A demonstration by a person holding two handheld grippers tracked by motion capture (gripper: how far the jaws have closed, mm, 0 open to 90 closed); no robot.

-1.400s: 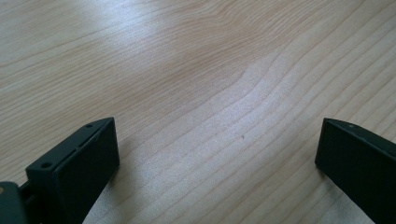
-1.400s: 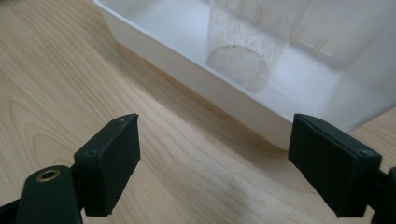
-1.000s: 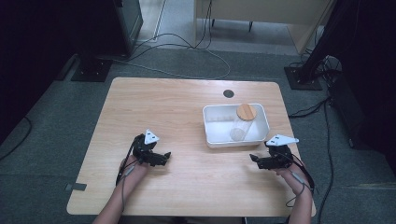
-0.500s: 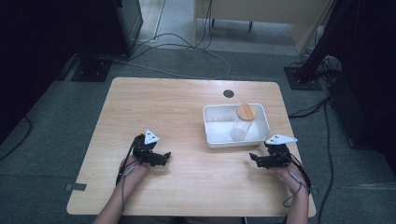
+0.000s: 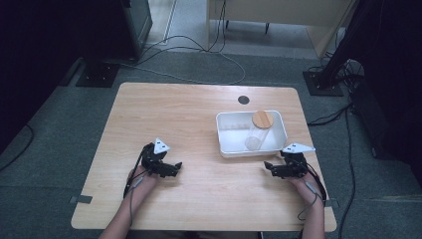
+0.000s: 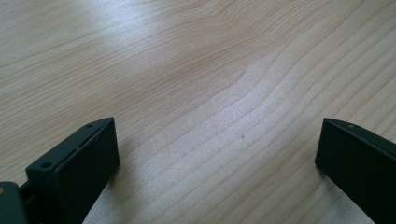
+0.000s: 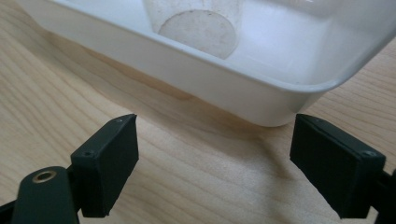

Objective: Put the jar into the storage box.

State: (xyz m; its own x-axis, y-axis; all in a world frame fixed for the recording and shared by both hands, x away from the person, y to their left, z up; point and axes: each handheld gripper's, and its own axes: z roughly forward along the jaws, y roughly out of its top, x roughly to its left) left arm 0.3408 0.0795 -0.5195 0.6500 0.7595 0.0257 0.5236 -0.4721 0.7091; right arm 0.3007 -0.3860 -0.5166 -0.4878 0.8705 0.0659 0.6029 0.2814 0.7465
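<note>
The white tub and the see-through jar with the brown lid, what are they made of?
The white rectangular tub looks like glossy plastic: smooth, with rounded corners and soft reflections. The clear cylindrical jar lying inside could be glass or clear plastic; its cloudy base shows through. Its round tan lid looks like wood or bamboo, matte.
</note>
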